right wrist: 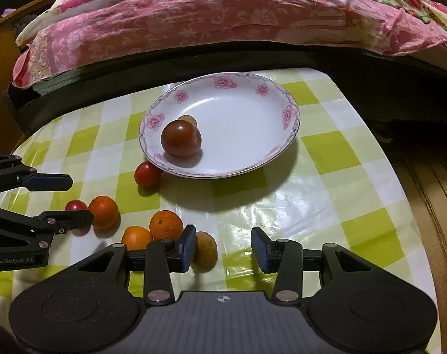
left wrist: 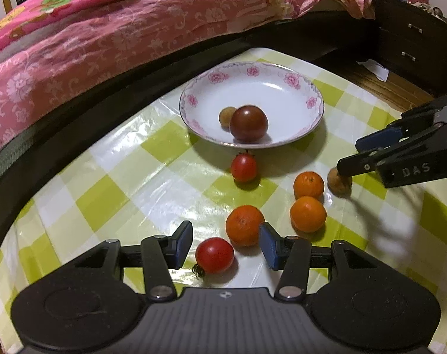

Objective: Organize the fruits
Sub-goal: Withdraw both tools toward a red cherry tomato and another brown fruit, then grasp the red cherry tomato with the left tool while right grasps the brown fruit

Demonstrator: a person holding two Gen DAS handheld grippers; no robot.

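A white floral plate (left wrist: 285,88) (right wrist: 247,147) holds a dark tomato (left wrist: 248,123) (right wrist: 181,138) and a small brown fruit (left wrist: 227,116) (right wrist: 188,119). On the checked cloth lie a red tomato (left wrist: 243,167) (right wrist: 147,174), three oranges (left wrist: 308,185) (left wrist: 308,214) (left wrist: 243,225), another red tomato (left wrist: 214,255) (right wrist: 75,205) and a brown fruit (left wrist: 338,183) (right wrist: 205,249). My left gripper (left wrist: 226,244) (right wrist: 77,199) is open around the near red tomato. My right gripper (right wrist: 223,247) (left wrist: 350,157) is open, the brown fruit against its left finger.
A bed with a pink quilt (left wrist: 105,35) runs along the table's far side. A dark drawer unit (left wrist: 412,38) stands at the back right. The table's edge (right wrist: 400,183) drops to a wooden floor (right wrist: 430,206) on the right.
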